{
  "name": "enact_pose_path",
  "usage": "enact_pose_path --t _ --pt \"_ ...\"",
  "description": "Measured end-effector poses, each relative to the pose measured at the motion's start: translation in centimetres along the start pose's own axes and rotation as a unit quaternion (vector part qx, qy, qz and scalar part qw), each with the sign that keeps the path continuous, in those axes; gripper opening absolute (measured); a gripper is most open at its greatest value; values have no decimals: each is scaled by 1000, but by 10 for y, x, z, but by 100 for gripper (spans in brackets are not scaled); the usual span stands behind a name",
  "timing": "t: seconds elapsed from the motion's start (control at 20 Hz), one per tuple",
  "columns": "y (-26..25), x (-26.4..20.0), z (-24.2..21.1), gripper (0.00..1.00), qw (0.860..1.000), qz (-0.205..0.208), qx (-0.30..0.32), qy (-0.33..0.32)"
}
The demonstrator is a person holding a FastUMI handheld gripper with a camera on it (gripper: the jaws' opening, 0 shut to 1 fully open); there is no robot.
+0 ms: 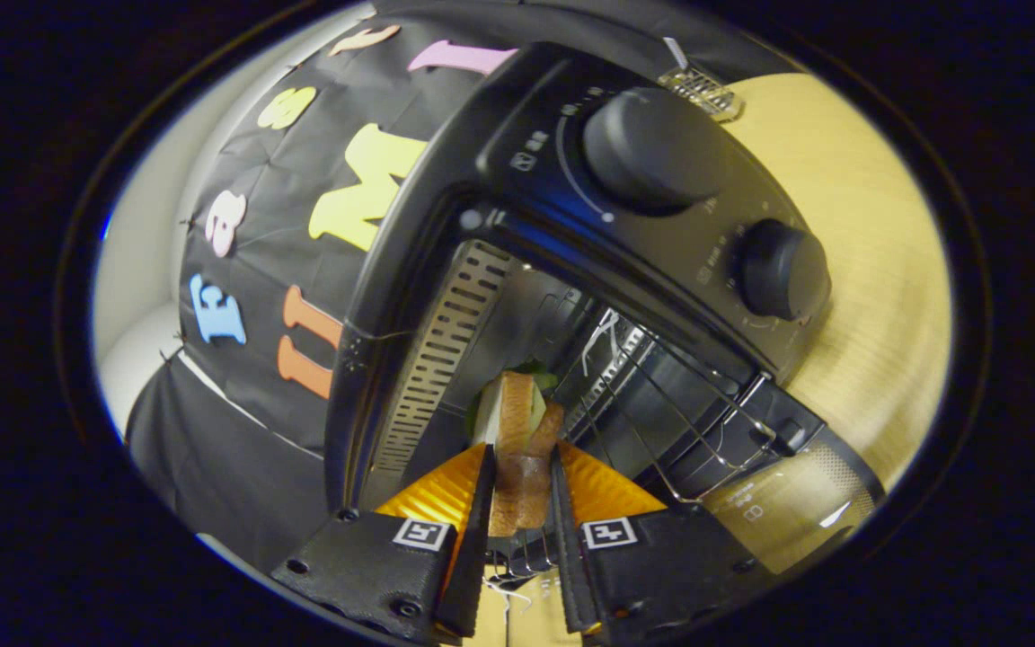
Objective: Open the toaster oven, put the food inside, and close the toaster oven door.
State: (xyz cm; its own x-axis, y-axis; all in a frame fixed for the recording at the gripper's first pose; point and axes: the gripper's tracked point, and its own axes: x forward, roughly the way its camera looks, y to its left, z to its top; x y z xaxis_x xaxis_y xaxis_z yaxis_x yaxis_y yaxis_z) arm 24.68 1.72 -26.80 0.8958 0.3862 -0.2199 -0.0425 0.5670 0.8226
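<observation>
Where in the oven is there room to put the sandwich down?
The gripper is shut on the sandwich. Bare wire rack lies just beyond it inside the toaster oven. It's tight beside the slotted wall.

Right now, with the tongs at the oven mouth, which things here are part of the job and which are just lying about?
Part of the job:
- sandwich, clamped between the tongs
- toaster oven, door open
- wire rack inside it

Just lying about:
- small clear grid-patterned piece beyond the oven
- wooden table
</observation>
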Motion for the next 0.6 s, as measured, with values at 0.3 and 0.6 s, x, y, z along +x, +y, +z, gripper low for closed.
enact_pose_path --t 0.3,0.6 --pt "-17 -3 13 90 947 -121 -298 -17" --pt "-7 -31 14 100 878 -135 -457 -42"
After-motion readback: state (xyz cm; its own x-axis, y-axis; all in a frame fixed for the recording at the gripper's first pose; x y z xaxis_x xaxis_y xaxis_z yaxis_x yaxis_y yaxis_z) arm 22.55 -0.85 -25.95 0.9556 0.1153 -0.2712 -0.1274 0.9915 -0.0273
